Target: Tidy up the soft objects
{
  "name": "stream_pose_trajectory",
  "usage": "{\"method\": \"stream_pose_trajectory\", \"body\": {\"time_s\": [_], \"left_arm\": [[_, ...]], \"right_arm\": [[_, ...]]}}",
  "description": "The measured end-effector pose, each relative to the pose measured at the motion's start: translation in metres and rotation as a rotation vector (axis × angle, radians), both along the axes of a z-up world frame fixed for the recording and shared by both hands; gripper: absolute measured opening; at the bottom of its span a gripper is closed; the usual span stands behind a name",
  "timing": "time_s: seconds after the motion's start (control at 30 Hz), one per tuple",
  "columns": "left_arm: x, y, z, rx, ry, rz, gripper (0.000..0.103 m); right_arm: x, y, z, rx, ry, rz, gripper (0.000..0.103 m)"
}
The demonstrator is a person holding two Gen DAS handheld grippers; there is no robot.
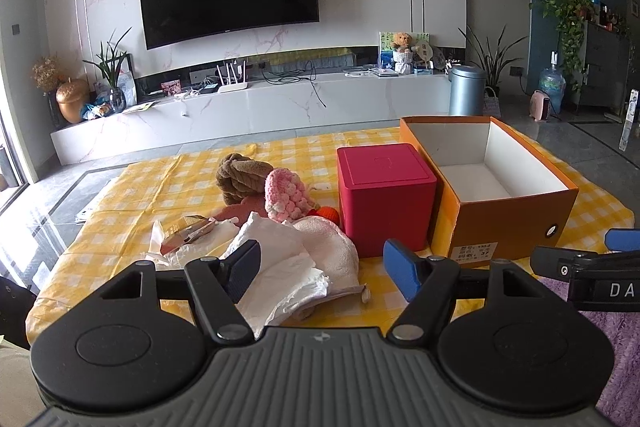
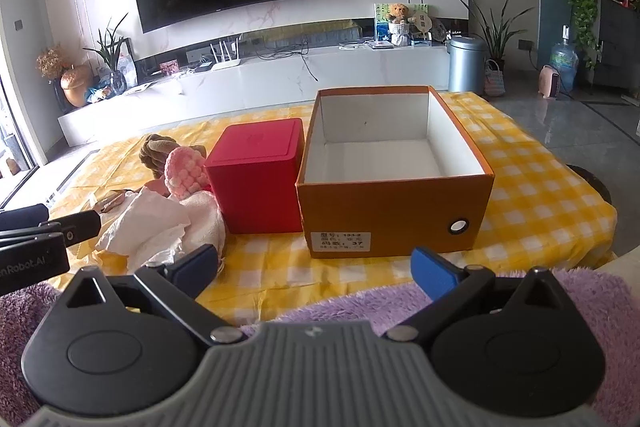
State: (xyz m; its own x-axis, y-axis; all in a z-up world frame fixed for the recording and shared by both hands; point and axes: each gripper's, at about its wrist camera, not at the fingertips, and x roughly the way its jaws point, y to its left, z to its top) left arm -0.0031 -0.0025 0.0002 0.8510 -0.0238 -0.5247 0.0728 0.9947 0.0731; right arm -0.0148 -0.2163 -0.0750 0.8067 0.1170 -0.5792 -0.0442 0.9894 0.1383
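Note:
A pile of soft things lies on the yellow checked cloth (image 1: 132, 195): a brown knotted plush (image 1: 240, 175), a pink crocheted toy (image 1: 286, 195), a pale pink towel (image 1: 334, 247), white tissue (image 1: 280, 267) and a small orange ball (image 1: 328, 214). An open, empty orange shoebox (image 2: 394, 203) stands right of a red cube box (image 2: 256, 183). My left gripper (image 1: 322, 269) is open just before the tissue and towel, holding nothing. My right gripper (image 2: 314, 269) is open and empty in front of the shoebox.
A crumpled wrapper with a brown packet (image 1: 192, 229) lies left of the pile. A purple fluffy mat (image 2: 580, 307) lies at the near table edge. Beyond the table are a white TV bench (image 1: 256, 107) and a grey bin (image 1: 466, 90).

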Motion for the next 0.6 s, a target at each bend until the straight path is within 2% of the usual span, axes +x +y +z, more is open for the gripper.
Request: {"method": "stream_pose_trajectory", "body": {"time_s": [0.6], "left_arm": [[-0.0005, 0.0016, -0.0029, 0.002, 0.01, 0.015, 0.083]], "right_arm": [[0.0001, 0.001, -0.0042, -0.008, 0.029, -0.003, 0.101]]}}
